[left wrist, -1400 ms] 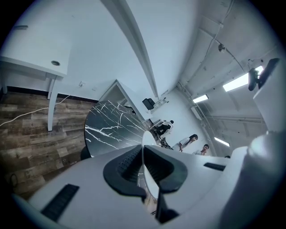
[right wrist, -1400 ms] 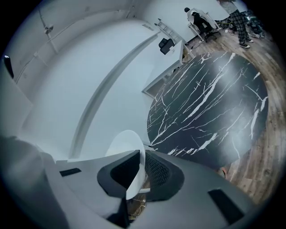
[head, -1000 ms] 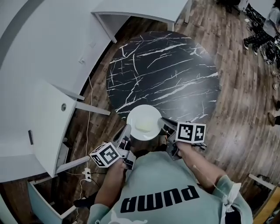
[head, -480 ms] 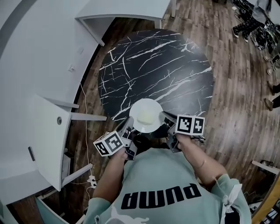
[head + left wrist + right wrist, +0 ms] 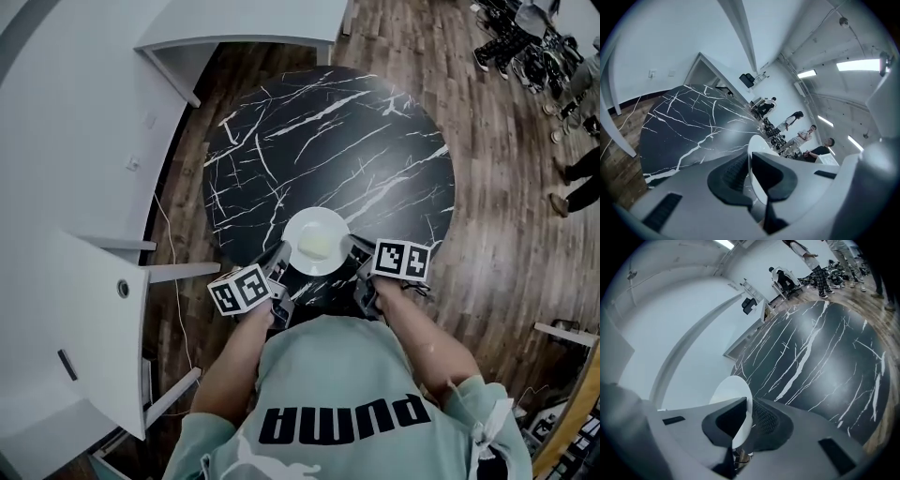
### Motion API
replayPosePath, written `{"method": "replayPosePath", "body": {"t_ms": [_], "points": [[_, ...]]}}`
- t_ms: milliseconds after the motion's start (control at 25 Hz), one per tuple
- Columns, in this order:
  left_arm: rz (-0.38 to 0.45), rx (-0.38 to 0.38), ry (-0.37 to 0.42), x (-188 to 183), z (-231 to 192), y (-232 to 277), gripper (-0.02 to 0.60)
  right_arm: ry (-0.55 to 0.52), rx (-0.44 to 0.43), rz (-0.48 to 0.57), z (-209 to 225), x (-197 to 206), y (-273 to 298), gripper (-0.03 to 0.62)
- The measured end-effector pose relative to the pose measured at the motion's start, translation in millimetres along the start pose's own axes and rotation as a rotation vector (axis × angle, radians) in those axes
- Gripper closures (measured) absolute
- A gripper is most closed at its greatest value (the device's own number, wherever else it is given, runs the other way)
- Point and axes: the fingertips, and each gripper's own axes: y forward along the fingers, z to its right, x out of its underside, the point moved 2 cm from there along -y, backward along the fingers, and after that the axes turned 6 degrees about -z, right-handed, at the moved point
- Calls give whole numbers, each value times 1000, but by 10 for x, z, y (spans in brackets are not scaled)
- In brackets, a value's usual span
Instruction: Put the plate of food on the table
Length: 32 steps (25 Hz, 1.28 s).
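about midway, judging by position: plate (image 5: 317, 241) of pale food (image 5: 315, 247) clamped by its rim from both sides, on the left edge by the left gripper (image 5: 278, 260), on the right edge by the right gripper (image 5: 357, 251). held over the near edge of the dark marbled bench (image 5: 356, 141), seemingly not yet resting. left to do: lower, set down, release.

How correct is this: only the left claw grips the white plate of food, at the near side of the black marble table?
Not only the left claw: the right claw grips the white plate too, on its opposite rim, as the right gripper view shows. The plate is at the near side of the black marble table.
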Motion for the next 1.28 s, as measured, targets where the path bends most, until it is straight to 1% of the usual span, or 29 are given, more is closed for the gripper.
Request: {"method": "replayPosePath", "body": {"t_ms": [360,840,1280], "points": [[-82,-12,28,-79,-389,371,549,54,64,23,274,-25,366,549],[-177,-97,62,-46,-760,755,548,85,140,-5,577,-41,696,549],[-252,-163,106,5,-901,988,548,79,202,-35,756,-60,822,549]]}}
